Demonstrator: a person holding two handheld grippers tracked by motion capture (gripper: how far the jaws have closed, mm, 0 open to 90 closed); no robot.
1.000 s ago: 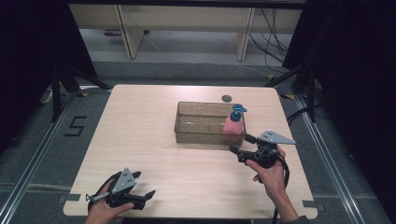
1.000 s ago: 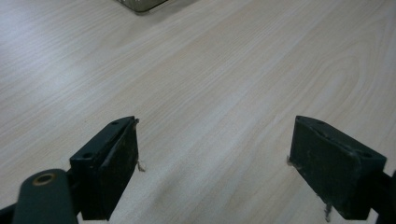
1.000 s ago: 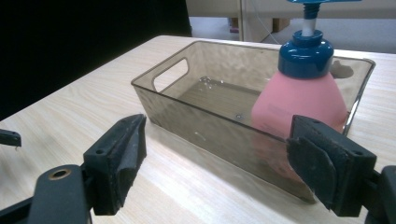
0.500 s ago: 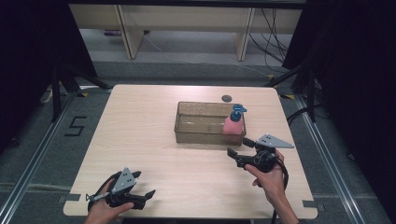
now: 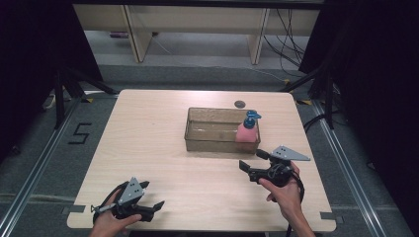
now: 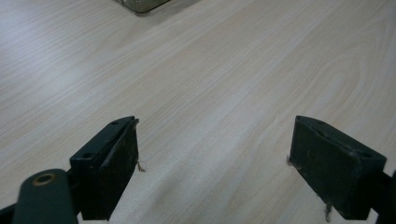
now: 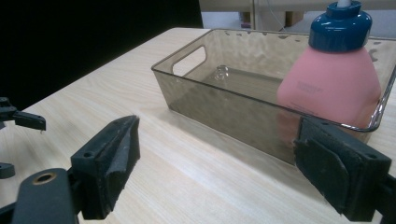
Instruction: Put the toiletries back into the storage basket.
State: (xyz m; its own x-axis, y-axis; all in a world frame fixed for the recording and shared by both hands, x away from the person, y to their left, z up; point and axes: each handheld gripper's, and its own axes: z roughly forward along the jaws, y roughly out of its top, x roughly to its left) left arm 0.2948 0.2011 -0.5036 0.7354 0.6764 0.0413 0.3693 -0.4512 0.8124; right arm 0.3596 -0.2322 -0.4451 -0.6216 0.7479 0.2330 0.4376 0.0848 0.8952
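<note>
One pink plastic bottle with a blue pump cap stands upright at the right end of the clear smoky plastic bin; placement looks done. Your right gripper, just in front of the bin, has just been opening its jaws, nothing between them. Your left gripper rests open near the table's front edge, empty. What remains, judging by this: retreat.

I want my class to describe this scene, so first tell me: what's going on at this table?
A person sits at a wooden table with a two-jaw gripper in each hand. A pink bottle with a blue cap stands upright in the right end of a clear tray. The right gripper sits just in front of the tray, jaws just opened, with nothing between them. The left gripper rests open near the table's near edge, away from the tray.
</note>
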